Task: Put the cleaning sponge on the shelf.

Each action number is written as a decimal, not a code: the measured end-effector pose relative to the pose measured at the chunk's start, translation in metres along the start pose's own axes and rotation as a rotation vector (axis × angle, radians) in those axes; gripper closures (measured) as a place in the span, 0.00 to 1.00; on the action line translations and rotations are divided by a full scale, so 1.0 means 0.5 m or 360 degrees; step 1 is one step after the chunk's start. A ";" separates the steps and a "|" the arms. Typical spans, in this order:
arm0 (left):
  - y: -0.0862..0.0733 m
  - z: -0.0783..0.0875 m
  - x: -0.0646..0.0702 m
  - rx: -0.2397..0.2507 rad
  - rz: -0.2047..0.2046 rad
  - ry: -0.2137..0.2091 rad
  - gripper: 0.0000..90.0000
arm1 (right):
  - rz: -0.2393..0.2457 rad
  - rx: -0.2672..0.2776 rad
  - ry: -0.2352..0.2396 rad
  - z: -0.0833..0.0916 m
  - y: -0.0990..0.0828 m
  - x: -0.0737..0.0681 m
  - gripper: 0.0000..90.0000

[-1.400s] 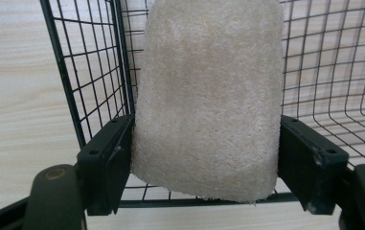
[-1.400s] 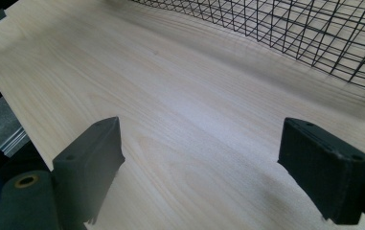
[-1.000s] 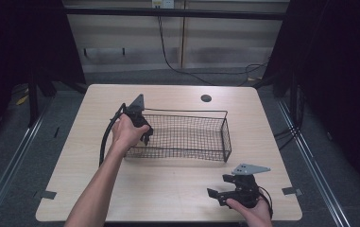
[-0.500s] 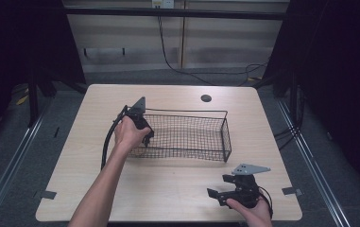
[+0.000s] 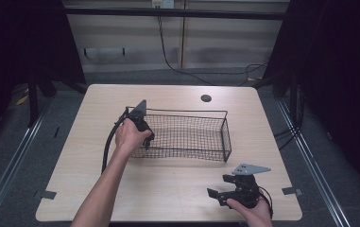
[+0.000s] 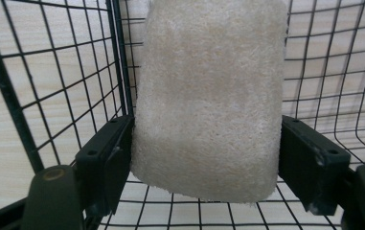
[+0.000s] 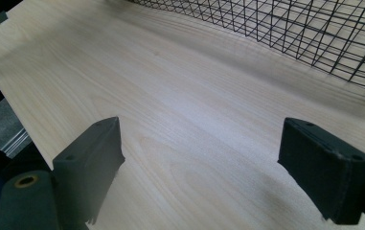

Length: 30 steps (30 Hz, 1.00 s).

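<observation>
A cream, rough-textured sponge pad [image 6: 211, 96] hangs upright between the jaws of my left gripper [image 6: 206, 158], which is shut on its lower half. Black wire mesh [image 6: 65, 72] surrounds it. In the high view the left gripper [image 5: 140, 124] sits at the left end of the black wire basket [image 5: 226, 137] in the middle of the table, mostly covered by the hand. My right gripper [image 5: 217, 196] rests near the table's front right, open. In the right gripper view the gripper [image 7: 204, 153] has bare wood between its jaws, and the basket [image 7: 290, 28] is beyond.
The light wooden table [image 5: 177, 189] has a dark round hole [image 5: 206, 98] near its far edge. The left gripper's black cable [image 5: 107, 146] loops off the basket's left side. Dark floor and metal rails surround the table.
The left hand and its gripper have shifted slightly right and nearer at the basket's left end. The right gripper has stayed put.
</observation>
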<state>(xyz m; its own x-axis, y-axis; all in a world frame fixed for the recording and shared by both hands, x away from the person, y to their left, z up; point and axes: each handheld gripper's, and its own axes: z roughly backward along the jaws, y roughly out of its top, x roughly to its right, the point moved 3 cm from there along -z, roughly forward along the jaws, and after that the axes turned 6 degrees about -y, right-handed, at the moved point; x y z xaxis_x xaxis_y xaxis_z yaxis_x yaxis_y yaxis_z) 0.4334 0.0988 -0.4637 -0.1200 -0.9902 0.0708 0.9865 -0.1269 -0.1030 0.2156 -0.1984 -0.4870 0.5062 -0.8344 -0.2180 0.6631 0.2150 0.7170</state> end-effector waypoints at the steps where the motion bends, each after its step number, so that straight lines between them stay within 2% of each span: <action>1: 0.000 0.000 -0.001 -0.0005 -0.0007 -0.0004 0.28 | 0.0001 0.0000 0.0000 0.000 0.000 0.000 0.16; 11: -0.001 0.010 -0.004 0.0018 -0.0034 -0.0077 0.24 | -0.0003 -0.0004 -0.0006 0.001 0.000 0.000 0.16; 18: -0.001 0.015 -0.003 0.0024 -0.0062 -0.0099 0.23 | 0.0002 -0.0001 -0.0003 0.000 0.000 0.000 0.16; 21: -0.002 0.018 -0.002 0.0045 -0.0053 -0.0090 0.23 | 0.0005 0.0000 -0.0004 0.000 0.000 0.000 0.16; 30: -0.007 0.038 -0.003 0.0086 -0.0096 -0.0186 0.21 | 0.0006 -0.0002 -0.0002 0.000 0.000 0.000 0.16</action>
<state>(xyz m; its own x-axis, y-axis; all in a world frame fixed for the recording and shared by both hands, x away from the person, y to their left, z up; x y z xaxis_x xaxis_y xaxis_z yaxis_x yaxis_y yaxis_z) 0.4324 0.1018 -0.4447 -0.1686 -0.9670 0.1910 0.9829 -0.1796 -0.0417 0.2158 -0.1984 -0.4871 0.5079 -0.8343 -0.2143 0.6618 0.2187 0.7171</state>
